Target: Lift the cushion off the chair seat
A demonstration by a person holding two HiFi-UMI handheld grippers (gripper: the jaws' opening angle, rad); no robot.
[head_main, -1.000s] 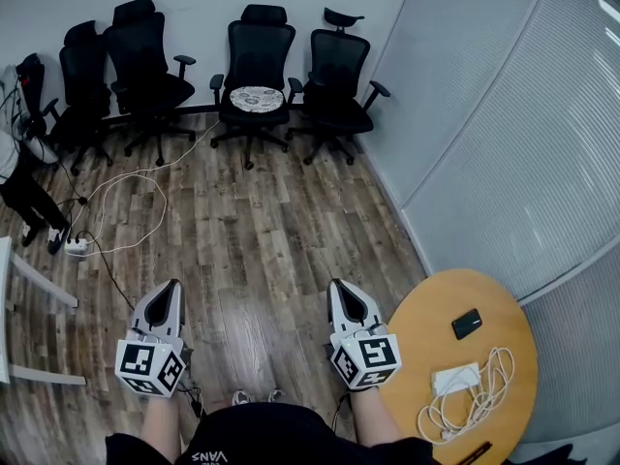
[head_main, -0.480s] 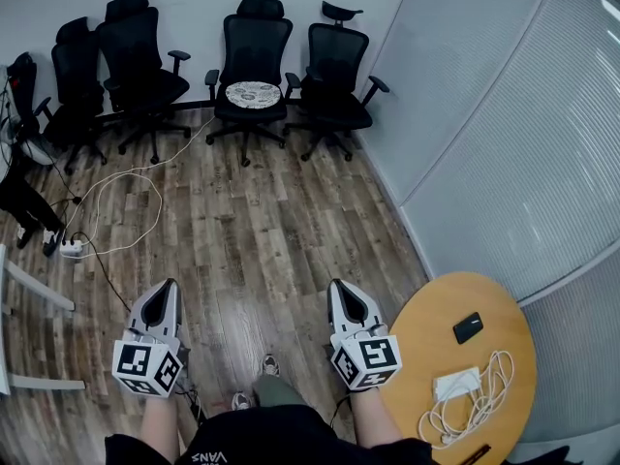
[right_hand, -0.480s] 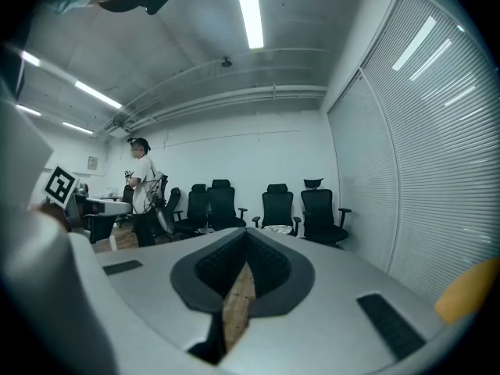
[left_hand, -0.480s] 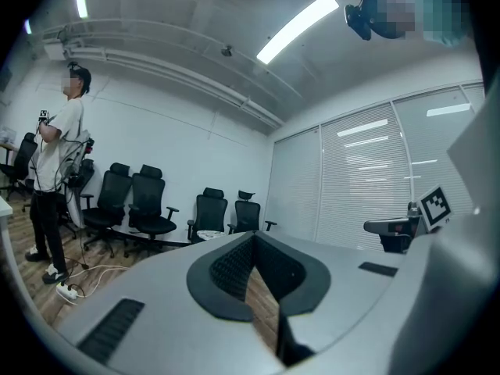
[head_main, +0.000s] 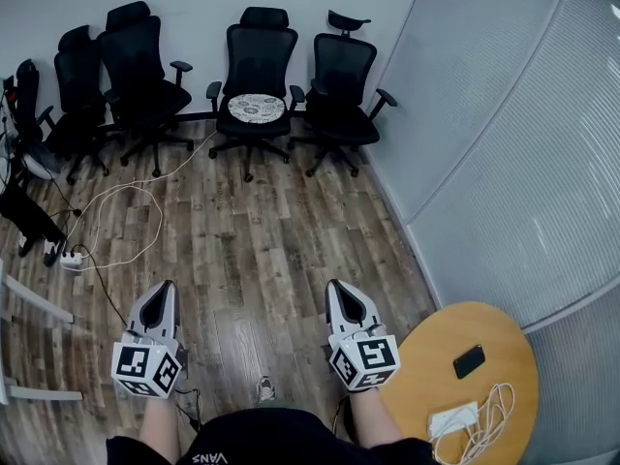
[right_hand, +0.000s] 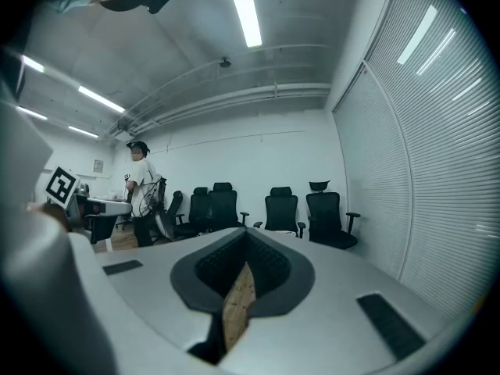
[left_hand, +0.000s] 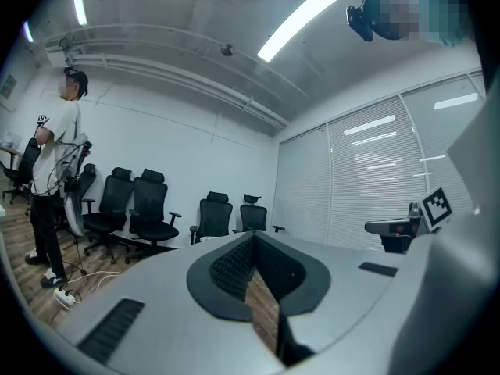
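A pale patterned round cushion (head_main: 257, 108) lies on the seat of a black office chair (head_main: 258, 51) at the far wall, third in the row. Both grippers are held level over the wood floor, far short of that chair. My left gripper (head_main: 169, 286) is shut with nothing in it, and my right gripper (head_main: 335, 285) is shut and empty too. In the left gripper view the closed gripper (left_hand: 254, 244) points toward the chair row (left_hand: 211, 217). In the right gripper view the closed gripper (right_hand: 246, 241) faces the same chairs (right_hand: 281, 209).
A round wooden table (head_main: 431, 356) stands at the right front with a phone (head_main: 469, 360) and a white charger with cable (head_main: 465, 419). A power strip with white cable (head_main: 70, 258) lies on the floor at left. A person (left_hand: 55, 170) stands at left. A blind-covered glass wall (head_main: 504, 143) runs along the right.
The view and both grippers have advanced toward the chairs. The round table has slid lower and to the right in the head view. Both grippers stayed shut.
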